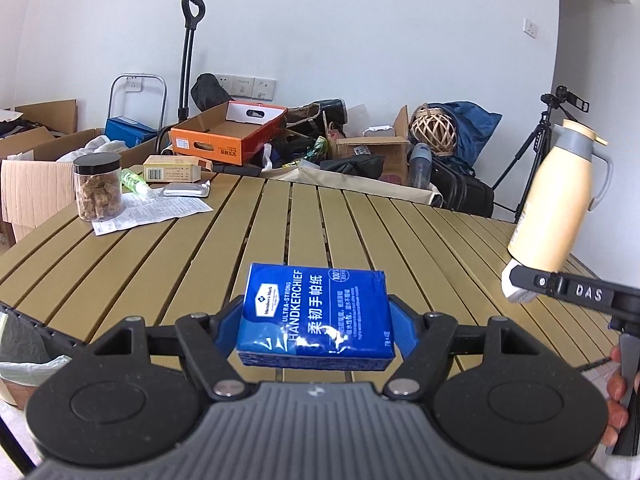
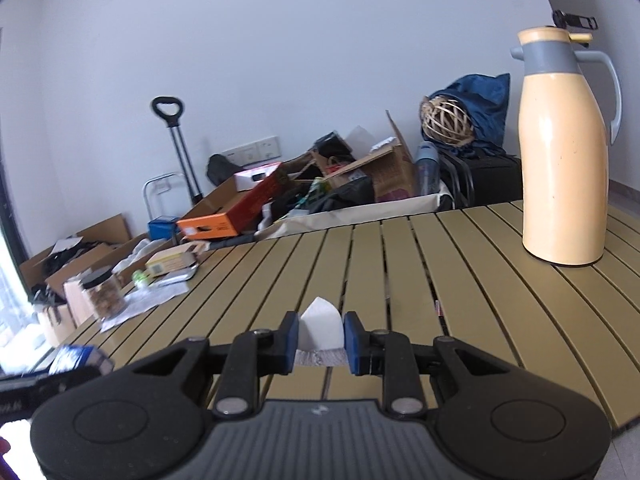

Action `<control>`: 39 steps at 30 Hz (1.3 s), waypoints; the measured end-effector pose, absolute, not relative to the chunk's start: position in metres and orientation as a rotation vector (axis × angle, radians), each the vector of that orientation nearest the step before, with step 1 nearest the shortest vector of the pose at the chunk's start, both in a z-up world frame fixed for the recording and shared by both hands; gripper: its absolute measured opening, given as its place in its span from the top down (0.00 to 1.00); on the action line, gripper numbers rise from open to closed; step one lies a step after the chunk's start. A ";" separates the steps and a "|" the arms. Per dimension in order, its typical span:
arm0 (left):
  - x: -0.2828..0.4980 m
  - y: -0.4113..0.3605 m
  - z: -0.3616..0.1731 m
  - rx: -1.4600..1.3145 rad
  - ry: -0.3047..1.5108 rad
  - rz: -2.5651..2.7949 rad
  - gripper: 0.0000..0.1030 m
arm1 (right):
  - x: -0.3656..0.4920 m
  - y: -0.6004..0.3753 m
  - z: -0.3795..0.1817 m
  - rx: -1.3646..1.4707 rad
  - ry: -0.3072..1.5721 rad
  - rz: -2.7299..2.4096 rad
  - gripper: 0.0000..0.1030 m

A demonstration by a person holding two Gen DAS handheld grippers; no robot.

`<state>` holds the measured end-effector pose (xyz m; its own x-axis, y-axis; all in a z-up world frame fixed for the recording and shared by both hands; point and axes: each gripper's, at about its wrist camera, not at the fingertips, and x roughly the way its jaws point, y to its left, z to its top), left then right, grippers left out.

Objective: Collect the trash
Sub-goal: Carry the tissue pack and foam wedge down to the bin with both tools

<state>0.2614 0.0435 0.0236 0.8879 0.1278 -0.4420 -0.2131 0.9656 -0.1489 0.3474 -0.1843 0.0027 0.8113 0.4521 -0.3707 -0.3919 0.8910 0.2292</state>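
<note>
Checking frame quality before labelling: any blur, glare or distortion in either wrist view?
Left wrist: sharp centre, glare streaks on the blue handkerchief pack held in the left gripper; the thermos at the right edge is motion-smeared and bowed by the fisheye. Right wrist: mild softness overall, the jar and the left edge blurred, window blown out; the white scrap in the right gripper reads clearly.

i get soft, even daylight; fisheye bends the edges, dark vignette in corners. glare blows out the window (image 2: 8, 280), and the flask (image 1: 556, 200) smears.
</note>
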 end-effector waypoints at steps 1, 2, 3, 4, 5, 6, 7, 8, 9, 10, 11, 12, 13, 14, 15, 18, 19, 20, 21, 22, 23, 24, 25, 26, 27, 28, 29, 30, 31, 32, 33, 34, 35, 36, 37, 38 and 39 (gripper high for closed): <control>0.257 0.042 0.024 -0.192 0.445 0.175 0.28 | 0.339 -0.184 0.002 0.137 0.431 0.458 0.77; 0.253 0.041 0.023 -0.188 0.447 0.174 0.28 | 0.332 -0.184 0.002 0.130 0.430 0.464 0.77; 0.250 0.039 0.022 -0.184 0.450 0.171 0.28 | 0.324 -0.184 0.001 0.122 0.432 0.470 0.77; 0.246 0.038 0.021 -0.180 0.455 0.168 0.28 | 0.317 -0.184 0.000 0.113 0.433 0.476 0.77; 0.243 0.036 0.020 -0.175 0.460 0.165 0.28 | 0.310 -0.182 -0.002 0.102 0.436 0.482 0.77; 0.240 0.034 0.018 -0.169 0.467 0.163 0.28 | 0.302 -0.182 -0.004 0.090 0.440 0.486 0.77; 0.237 0.033 0.015 -0.164 0.474 0.160 0.28 | 0.297 -0.180 -0.006 0.079 0.446 0.490 0.77; 0.235 0.031 0.013 -0.160 0.482 0.157 0.28 | 0.291 -0.179 -0.008 0.068 0.453 0.495 0.77; 0.232 0.030 0.009 -0.155 0.491 0.154 0.28 | 0.284 -0.178 -0.013 0.059 0.462 0.499 0.77; 0.230 0.028 0.006 -0.149 0.500 0.151 0.28 | 0.279 -0.177 -0.016 0.051 0.472 0.503 0.77; 0.227 0.027 0.003 -0.144 0.508 0.147 0.28 | 0.275 -0.176 -0.020 0.044 0.485 0.507 0.77; 0.224 0.025 -0.001 -0.138 0.516 0.144 0.28 | 0.271 -0.175 -0.025 0.038 0.499 0.509 0.77; 0.221 0.024 -0.004 -0.133 0.524 0.140 0.28 | 0.267 -0.175 -0.029 0.036 0.514 0.510 0.77; 0.219 0.023 -0.008 -0.128 0.533 0.137 0.28 | 0.263 -0.174 -0.034 0.033 0.527 0.513 0.77; 0.216 0.022 -0.012 -0.124 0.542 0.136 0.28 | 0.259 -0.173 -0.039 0.030 0.540 0.514 0.77; 0.211 0.022 -0.022 -0.114 0.572 0.134 0.28 | 0.252 -0.170 -0.050 0.020 0.576 0.518 0.77; 0.210 0.022 -0.026 -0.110 0.582 0.134 0.28 | 0.250 -0.169 -0.054 0.015 0.587 0.520 0.77; 0.209 0.022 -0.030 -0.108 0.593 0.134 0.28 | 0.248 -0.167 -0.057 0.008 0.597 0.522 0.77; 0.209 0.022 -0.034 -0.106 0.604 0.133 0.28 | 0.247 -0.165 -0.061 0.002 0.607 0.523 0.77; 0.208 0.022 -0.038 -0.104 0.614 0.133 0.28 | 0.245 -0.163 -0.065 -0.005 0.619 0.524 0.77; 0.208 0.022 -0.042 -0.102 0.626 0.133 0.28 | 0.245 -0.161 -0.068 -0.011 0.630 0.525 0.77; 0.209 0.022 -0.046 -0.101 0.637 0.132 0.28 | 0.244 -0.160 -0.072 -0.018 0.640 0.524 0.77; 0.209 0.022 -0.050 -0.100 0.649 0.132 0.28 | 0.244 -0.158 -0.075 -0.025 0.650 0.523 0.77; 0.209 0.022 -0.054 -0.099 0.661 0.130 0.28 | 0.243 -0.156 -0.078 -0.032 0.660 0.523 0.77; 0.210 0.023 -0.058 -0.097 0.671 0.130 0.28 | 0.244 -0.155 -0.082 -0.040 0.670 0.522 0.77; 0.211 0.023 -0.063 -0.097 0.682 0.130 0.28 | 0.245 -0.154 -0.085 -0.048 0.680 0.521 0.77; 0.213 0.023 -0.067 -0.098 0.694 0.129 0.28 | 0.246 -0.152 -0.088 -0.054 0.690 0.520 0.77; 0.215 0.023 -0.071 -0.099 0.706 0.129 0.28 | 0.248 -0.151 -0.091 -0.061 0.701 0.518 0.77; 0.217 0.024 -0.075 -0.101 0.718 0.130 0.28 | 0.249 -0.150 -0.094 -0.069 0.712 0.517 0.77; 0.219 0.025 -0.079 -0.102 0.732 0.131 0.28 | 0.250 -0.148 -0.097 -0.076 0.723 0.515 0.77; 0.221 0.025 -0.083 -0.101 0.744 0.132 0.28 | 0.251 -0.147 -0.100 -0.082 0.735 0.514 0.77; 0.224 0.025 -0.087 -0.099 0.755 0.133 0.28 | 0.253 -0.146 -0.103 -0.086 0.748 0.513 0.77; 0.226 0.025 -0.091 -0.094 0.768 0.134 0.28 | 0.254 -0.145 -0.106 -0.089 0.760 0.513 0.77; 0.229 0.025 -0.094 -0.088 0.779 0.136 0.28 | 0.257 -0.143 -0.109 -0.093 0.770 0.513 0.77; 0.231 0.026 -0.098 -0.084 0.791 0.136 0.28 | 0.258 -0.142 -0.112 -0.099 0.780 0.512 0.77; 0.234 0.026 -0.101 -0.082 0.802 0.134 0.29 | 0.260 -0.142 -0.115 -0.104 0.789 0.512 0.77; 0.237 0.026 -0.105 -0.079 0.814 0.133 0.28 | 0.262 -0.141 -0.118 -0.108 0.800 0.512 0.77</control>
